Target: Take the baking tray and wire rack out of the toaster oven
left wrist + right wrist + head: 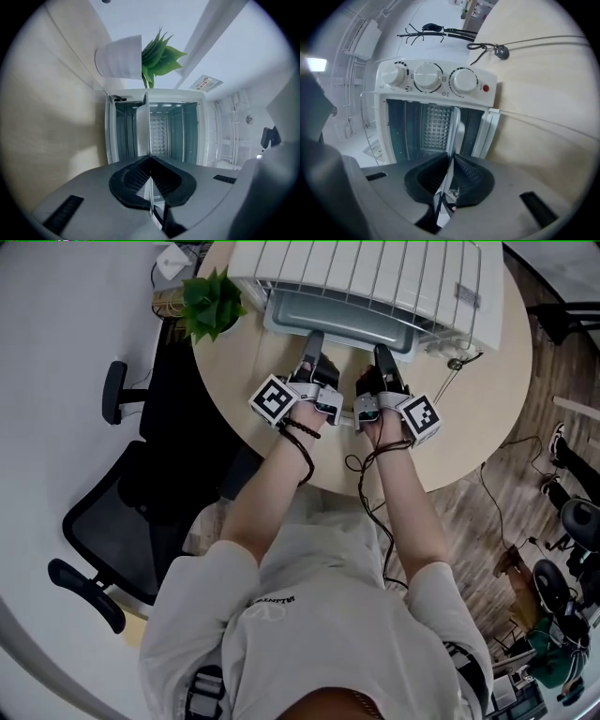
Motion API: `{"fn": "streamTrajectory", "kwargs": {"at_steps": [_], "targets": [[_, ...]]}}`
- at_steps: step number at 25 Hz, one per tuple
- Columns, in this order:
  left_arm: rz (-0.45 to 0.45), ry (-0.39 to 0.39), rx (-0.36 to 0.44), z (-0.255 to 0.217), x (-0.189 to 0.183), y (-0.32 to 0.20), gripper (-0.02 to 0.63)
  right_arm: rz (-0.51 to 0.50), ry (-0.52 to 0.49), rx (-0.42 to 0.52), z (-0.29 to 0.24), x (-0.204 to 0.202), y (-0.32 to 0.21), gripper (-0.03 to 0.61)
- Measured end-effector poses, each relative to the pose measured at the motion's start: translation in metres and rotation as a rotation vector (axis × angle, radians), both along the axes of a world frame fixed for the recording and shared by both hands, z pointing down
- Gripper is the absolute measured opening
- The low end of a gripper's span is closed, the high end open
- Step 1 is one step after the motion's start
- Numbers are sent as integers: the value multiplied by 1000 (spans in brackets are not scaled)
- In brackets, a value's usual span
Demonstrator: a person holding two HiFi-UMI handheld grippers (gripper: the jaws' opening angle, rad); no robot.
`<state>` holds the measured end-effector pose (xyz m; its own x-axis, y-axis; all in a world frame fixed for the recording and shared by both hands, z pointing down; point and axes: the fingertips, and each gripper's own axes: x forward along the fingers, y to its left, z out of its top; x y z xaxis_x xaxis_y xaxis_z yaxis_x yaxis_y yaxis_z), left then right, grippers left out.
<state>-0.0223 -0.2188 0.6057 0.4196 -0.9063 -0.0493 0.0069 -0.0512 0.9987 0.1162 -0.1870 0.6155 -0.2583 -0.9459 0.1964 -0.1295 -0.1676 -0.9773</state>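
Pinching the front rim of the tray (342,321), the left gripper (313,339) and right gripper (382,352) held it level, likely to slide it from the oven (375,273).

I am holding the baking tray (342,317) by its near rim with my left gripper (312,337) and right gripper (382,352). It is sticking out of the toaster oven (375,273), and a plant (211,304) is standing just left of the oven.
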Motion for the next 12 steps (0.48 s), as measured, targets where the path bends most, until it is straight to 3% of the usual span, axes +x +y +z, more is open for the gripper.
{"fn": "streamTrajectory", "kwargs": {"at_steps": [12], "targets": [[-9, -1, 5, -13, -12, 65, 3, -39, 12, -9, -17, -11, 62, 37]]}}
